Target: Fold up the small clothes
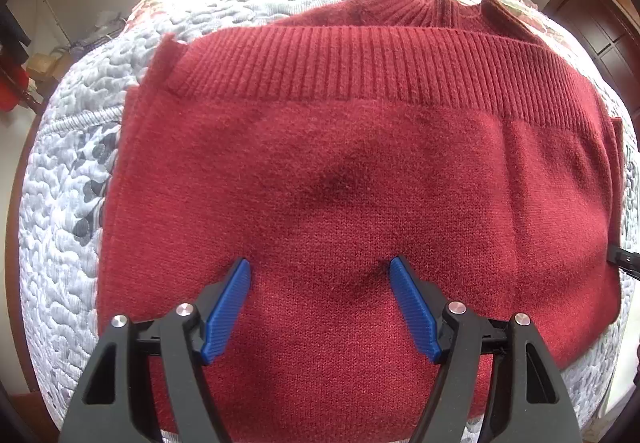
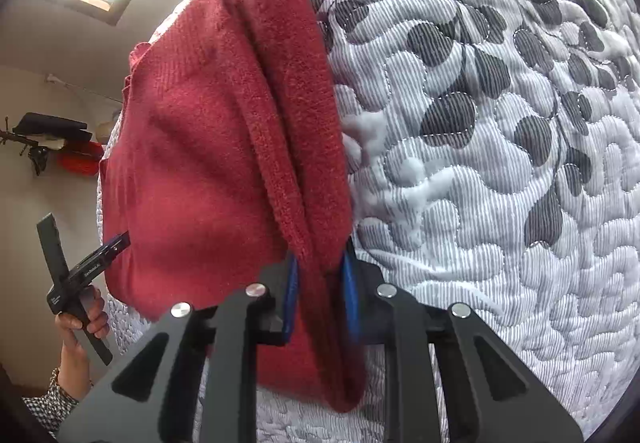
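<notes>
The dark red knitted sweater (image 1: 360, 183) lies on a bed covered by a white quilted bedspread with grey leaf shapes (image 2: 500, 143). It is already folded at least once: the ribbed hem band runs across the far part of the top layer, just short of the ribbed collar, so the bottom half appears to have been brought up over the chest.

The left tool (image 1: 320, 303) hovers over the near part of the sweater with its 2 blue ribbed pads (image 1: 226, 311) spread wide and nothing between them. Whether the tips touch the knit I cannot tell. Judging by its place, it is set to press or steady the middle of the fabric while the other side is worked. In the right wrist view a hand (image 2: 80, 319) grips this tool's handle at the far left.

The right tool (image 2: 320, 299) is pinching the stacked right edge of the sweater — several thick layers pass between its blue pads, which stand close around them. Gripping all layers at once probably keeps the stack from sliding apart. The likely next step is carrying this side across toward the left to make the bundle narrower — thick knit like this may spring back or bunch.
</notes>
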The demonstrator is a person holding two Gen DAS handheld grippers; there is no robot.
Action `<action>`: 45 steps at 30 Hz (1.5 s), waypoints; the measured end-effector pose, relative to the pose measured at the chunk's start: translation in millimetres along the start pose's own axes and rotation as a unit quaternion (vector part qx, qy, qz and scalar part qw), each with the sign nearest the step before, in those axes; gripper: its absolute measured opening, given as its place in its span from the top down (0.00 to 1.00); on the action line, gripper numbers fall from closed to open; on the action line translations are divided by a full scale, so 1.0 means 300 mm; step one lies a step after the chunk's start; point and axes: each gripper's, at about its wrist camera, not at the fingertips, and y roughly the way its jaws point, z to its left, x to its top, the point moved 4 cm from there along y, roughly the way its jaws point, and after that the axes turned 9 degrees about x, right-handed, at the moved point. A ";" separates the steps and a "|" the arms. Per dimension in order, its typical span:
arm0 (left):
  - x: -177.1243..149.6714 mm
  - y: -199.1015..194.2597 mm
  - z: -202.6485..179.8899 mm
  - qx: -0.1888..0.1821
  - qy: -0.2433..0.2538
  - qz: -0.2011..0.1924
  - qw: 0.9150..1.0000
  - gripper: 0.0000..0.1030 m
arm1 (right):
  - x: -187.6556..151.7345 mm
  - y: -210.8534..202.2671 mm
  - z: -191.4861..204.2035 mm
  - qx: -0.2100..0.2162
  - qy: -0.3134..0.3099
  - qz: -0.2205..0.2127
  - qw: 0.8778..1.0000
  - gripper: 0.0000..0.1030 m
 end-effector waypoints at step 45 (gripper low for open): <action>0.035 -0.109 0.325 -0.045 -0.060 -0.016 0.997 0.26 | -0.029 0.290 0.958 -0.007 -0.170 0.098 0.981 0.83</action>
